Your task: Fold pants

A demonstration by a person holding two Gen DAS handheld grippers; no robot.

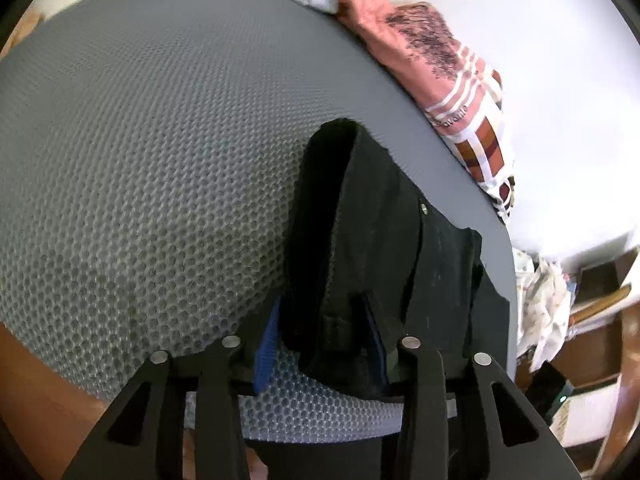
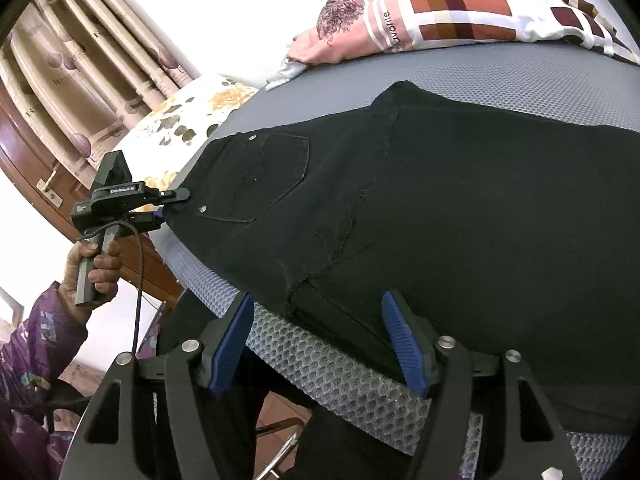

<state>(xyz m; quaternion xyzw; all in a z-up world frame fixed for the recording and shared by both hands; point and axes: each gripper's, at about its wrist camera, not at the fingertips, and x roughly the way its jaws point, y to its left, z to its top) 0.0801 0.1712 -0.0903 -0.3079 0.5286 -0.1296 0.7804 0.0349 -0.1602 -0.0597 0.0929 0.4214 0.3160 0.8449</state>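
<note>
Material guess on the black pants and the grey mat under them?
Black pants: looks like matte denim or heavy cotton twill, judging by the stitched patch pocket, metal rivets and frayed seam threads. Grey mat: apparently an open mesh, foam or spacer fabric, with a regular honeycomb of holes; which one I cannot tell.

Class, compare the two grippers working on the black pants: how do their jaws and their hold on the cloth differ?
The left gripper has its jaws closed on the waistband of the black pants; the right gripper has its jaws open, pressing on nothing. The left gripper sits at the pocket end; the right gripper sits at the near edge, by the crotch seam. Both have blue pads and work at the grey mat.
</note>
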